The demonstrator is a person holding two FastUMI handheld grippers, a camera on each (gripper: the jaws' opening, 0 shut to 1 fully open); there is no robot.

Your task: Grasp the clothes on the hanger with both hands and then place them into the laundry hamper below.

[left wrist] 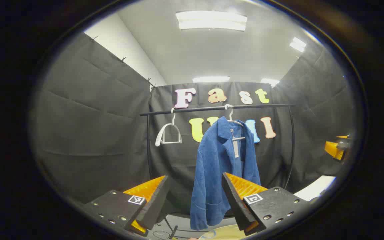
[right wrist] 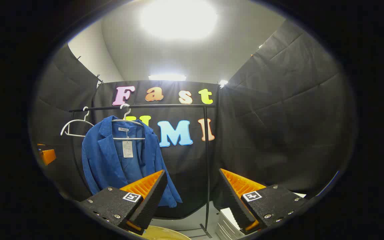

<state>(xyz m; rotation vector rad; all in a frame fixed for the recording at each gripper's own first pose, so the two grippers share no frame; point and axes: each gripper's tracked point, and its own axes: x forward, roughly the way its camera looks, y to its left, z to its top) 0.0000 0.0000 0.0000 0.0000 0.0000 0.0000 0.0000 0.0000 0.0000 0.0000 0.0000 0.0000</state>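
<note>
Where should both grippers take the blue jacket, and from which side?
Judging by how the blue jacket hangs open-fronted on its white hanger, come from the front and pinch each shoulder beside the collar, then lift it off. Both grippers are open and well short.

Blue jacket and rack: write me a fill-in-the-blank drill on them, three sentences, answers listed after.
1. The blue jacket hangs on a white ____ from the black rail.
2. Beside it on the rail, a second white hanger is ____.
3. The left gripper and the right gripper both have their jaws ____.

Missing words: hanger; empty; open
</note>
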